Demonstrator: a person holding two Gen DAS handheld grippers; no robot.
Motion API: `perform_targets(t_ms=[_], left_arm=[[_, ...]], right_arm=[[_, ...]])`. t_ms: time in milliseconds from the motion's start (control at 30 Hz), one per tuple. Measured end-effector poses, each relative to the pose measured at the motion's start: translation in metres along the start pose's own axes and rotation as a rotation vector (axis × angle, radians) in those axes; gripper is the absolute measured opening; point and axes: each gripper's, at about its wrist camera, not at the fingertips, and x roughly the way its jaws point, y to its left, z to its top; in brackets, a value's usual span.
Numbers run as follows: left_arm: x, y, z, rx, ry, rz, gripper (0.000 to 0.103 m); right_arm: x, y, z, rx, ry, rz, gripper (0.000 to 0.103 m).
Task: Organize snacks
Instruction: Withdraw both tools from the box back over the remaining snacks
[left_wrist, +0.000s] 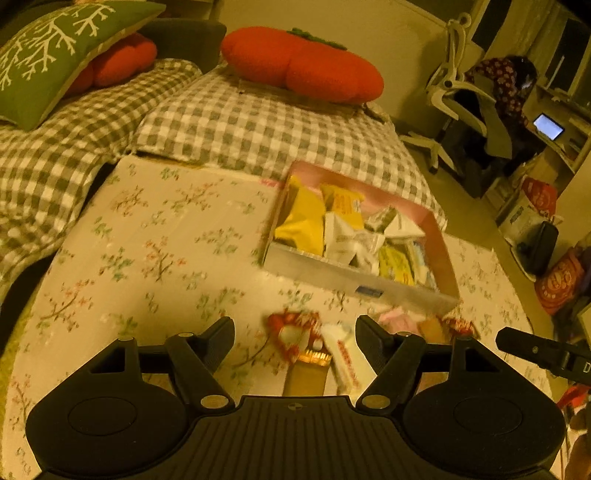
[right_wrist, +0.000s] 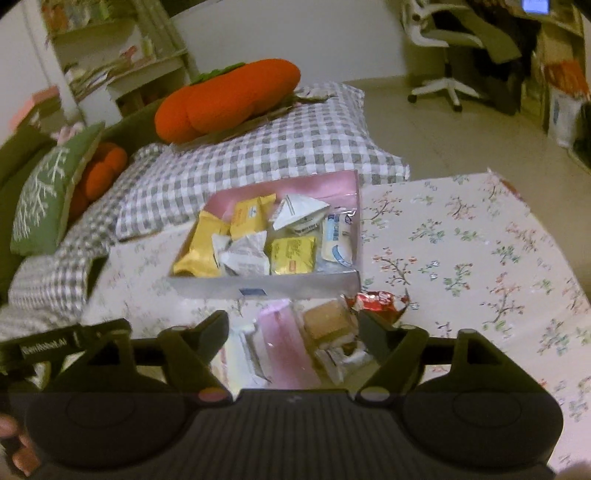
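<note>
- The box (right_wrist: 266, 286) is sitting on the floral tabletop (right_wrist: 461, 240), its far edge just beside the checked cushion (right_wrist: 288, 147).
- It is holding yellow packets (right_wrist: 291, 254), white wrappers (right_wrist: 245, 254) and a pale blue-and-white pack (right_wrist: 338, 240), all heaped loosely.
- Your left gripper (left_wrist: 295, 328) is hanging over loose snacks with its fingers released; a red wrapper (left_wrist: 291, 332) and a white bar (left_wrist: 345, 358) are lying between them, apart from the pads.
- Your right gripper (right_wrist: 291, 325) is also released, nothing pressed; a pink pack (right_wrist: 280, 343) and a tan biscuit (right_wrist: 327, 321) are lying on the tabletop below the gap.
- The right view is showing a red packet (right_wrist: 380, 301) just in front of the box's near corner, and shelves (right_wrist: 110, 55) behind.
- The left view alone is showing a person seated on a white chair (left_wrist: 454, 92) far off.
</note>
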Motion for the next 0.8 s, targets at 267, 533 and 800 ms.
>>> perform_targets(t_ms=[267, 533, 800], left_arm=[[-0.006, 0.014, -0.027, -0.007, 0.064, -0.017, 0.077], [-0.009, 0.035, -0.064, -0.122, 0.152, 0.042, 0.080], [-0.007, 0.029, -0.108, -0.211, 0.167, 0.108, 0.086]], right_arm=[[-0.005, -0.016, -0.009, 0.018, 0.025, -0.023, 0.076], [0.000, -0.017, -0.015, 0.002, 0.081, -0.051, 0.077], [0.003, -0.006, -0.017, -0.049, 0.093, -0.041, 0.077]])
